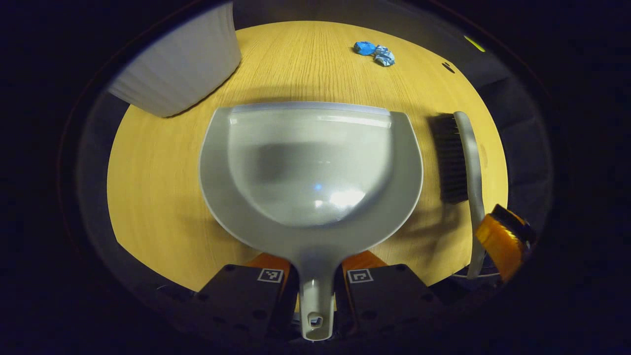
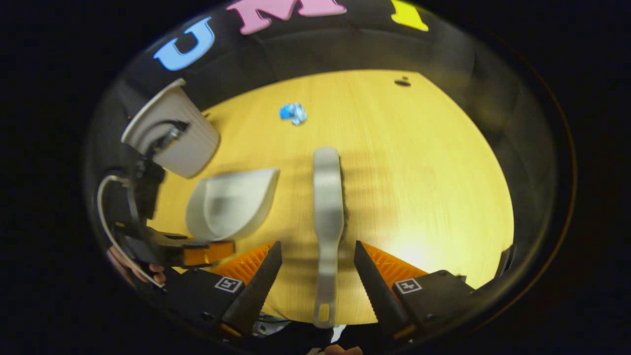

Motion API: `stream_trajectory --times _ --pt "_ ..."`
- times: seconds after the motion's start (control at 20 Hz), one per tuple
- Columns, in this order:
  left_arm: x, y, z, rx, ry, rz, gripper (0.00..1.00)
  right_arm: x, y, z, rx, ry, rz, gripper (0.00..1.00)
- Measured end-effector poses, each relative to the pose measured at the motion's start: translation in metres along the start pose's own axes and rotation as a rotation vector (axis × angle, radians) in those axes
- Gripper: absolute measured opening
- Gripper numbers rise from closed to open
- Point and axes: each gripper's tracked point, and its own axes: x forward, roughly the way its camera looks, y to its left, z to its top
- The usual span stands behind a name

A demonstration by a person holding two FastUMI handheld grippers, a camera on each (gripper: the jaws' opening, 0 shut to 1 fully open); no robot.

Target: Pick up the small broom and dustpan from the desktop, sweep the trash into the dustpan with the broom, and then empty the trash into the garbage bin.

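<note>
Both tools are at pickup: left gripper (image 1: 315, 283) clenches the dustpan (image 1: 310, 167) handle; right gripper (image 2: 318, 276), released, must close on the broom (image 2: 328, 217) beside the dustpan.

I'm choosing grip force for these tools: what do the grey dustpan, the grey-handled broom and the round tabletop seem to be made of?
Grey dustpan: looks like smooth moulded plastic, with glossy highlights in its bowl. Grey-handled broom: apparently a matte plastic handle with dark bristles, probably synthetic. Round tabletop: light wood or wood-look laminate, with fine straight grain lines; I cannot tell which.
</note>
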Motion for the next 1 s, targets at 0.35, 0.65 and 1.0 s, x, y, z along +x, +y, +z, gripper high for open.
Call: stream_trajectory --times 0.35,0.65,1.0 --pt "0.001 0.0 0.001 0.019 -0.015 -0.04 0.31 0.042 -0.008 -0.011 0.009 0.159 -0.034 0.93" --pt "0.0 0.0 0.0 0.015 -0.011 -0.035 0.31 0.045 -0.024 -0.001 -0.053 0.212 -0.091 0.47" --pt "0.001 0.002 -0.002 0.037 -0.024 -0.04 0.31 0.048 -0.027 0.028 -0.206 0.228 -0.032 0.24"
